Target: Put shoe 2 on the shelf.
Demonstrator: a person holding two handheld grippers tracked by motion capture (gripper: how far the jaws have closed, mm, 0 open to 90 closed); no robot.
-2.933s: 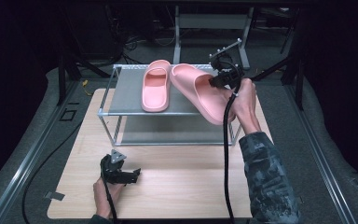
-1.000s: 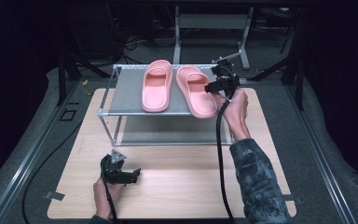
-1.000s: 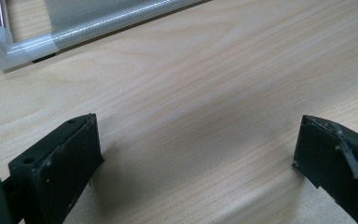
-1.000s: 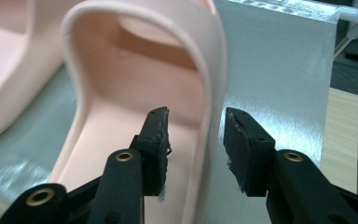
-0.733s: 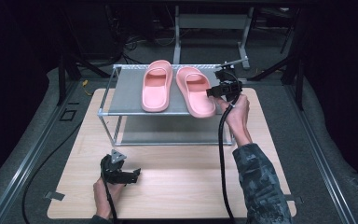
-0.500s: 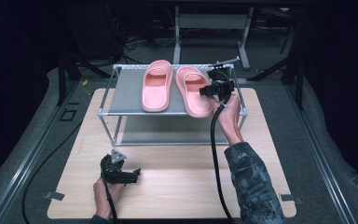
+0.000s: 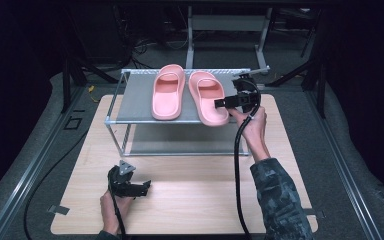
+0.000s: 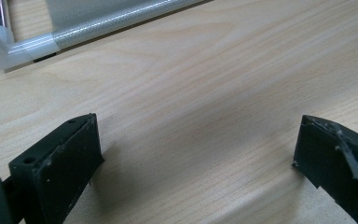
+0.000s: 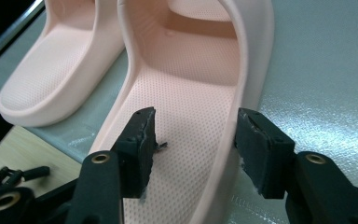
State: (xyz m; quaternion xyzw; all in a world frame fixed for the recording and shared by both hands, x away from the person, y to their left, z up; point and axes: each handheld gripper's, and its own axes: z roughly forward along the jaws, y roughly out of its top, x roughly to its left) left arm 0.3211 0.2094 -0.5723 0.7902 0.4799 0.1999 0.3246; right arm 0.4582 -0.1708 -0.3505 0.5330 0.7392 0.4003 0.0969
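Note:
Two pink slippers lie side by side on the top shelf of a metal rack [image 7: 130, 106]. My right gripper [image 7: 219, 103] sits at the heel end of the right slipper [image 7: 207, 95]. In the right gripper view its jaws have just been opening: they straddle the outer rim of the right slipper [image 9: 191, 93], and neither pad presses on it. The right gripper [image 9: 196, 135] is open. The left slipper [image 7: 167, 90] lies untouched beside it. My left gripper [image 7: 141, 186] rests on the wooden table near its front edge, jaws wide apart, with nothing between them [image 8: 196, 149].
The rack stands at the back of the wooden table [image 7: 195, 200], with a lower shelf [image 7: 180, 145] under the top one. One of its corner tubes [image 8: 74, 35] lies just ahead of my left gripper. Dark floor and cables surround the table.
The right slipper, earlier tilted up in my right gripper, now lies flat on the shelf beside the other. The right gripper's jaws have spread apart. My left gripper has stayed put.

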